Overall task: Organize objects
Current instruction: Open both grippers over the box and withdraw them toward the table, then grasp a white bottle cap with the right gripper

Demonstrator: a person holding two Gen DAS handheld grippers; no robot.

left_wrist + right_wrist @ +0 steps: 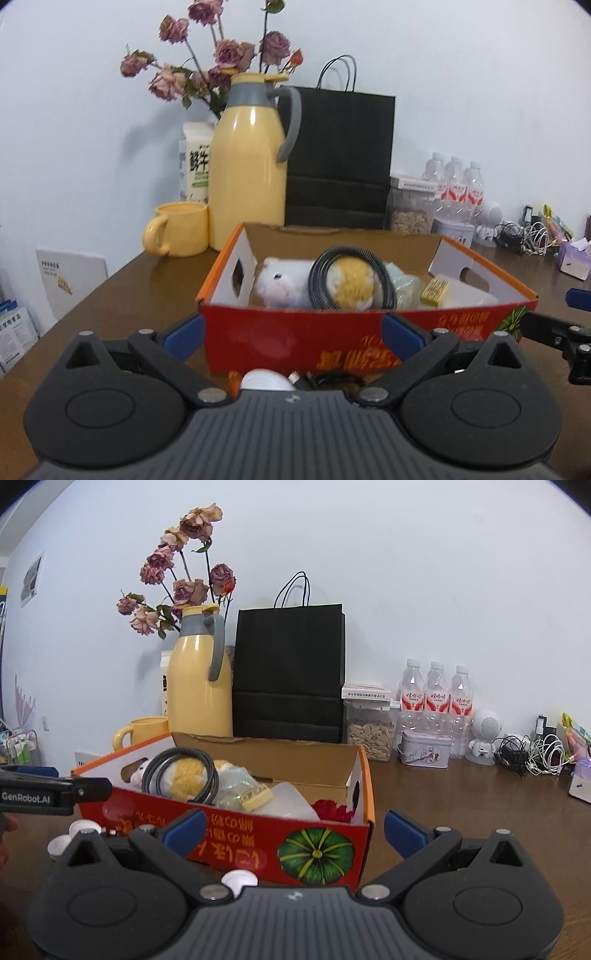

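Box (332, 332) of red cardboard sat at twelve o'clock on the table (122, 291), between my spread, empty left gripper (291, 332) and right gripper (295, 829). Small white caps (239, 879) lay loose at six o'clock; I judged a low, centred pinch best. Inside the box: a plush toy (284, 284), a coiled cable (352, 282), a yellow packet (435, 291).

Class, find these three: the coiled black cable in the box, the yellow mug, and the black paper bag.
coiled black cable (318, 291), left wrist view, left side of the coil.
yellow mug (184, 230), left wrist view, its body.
black paper bag (290, 672), right wrist view, front face.
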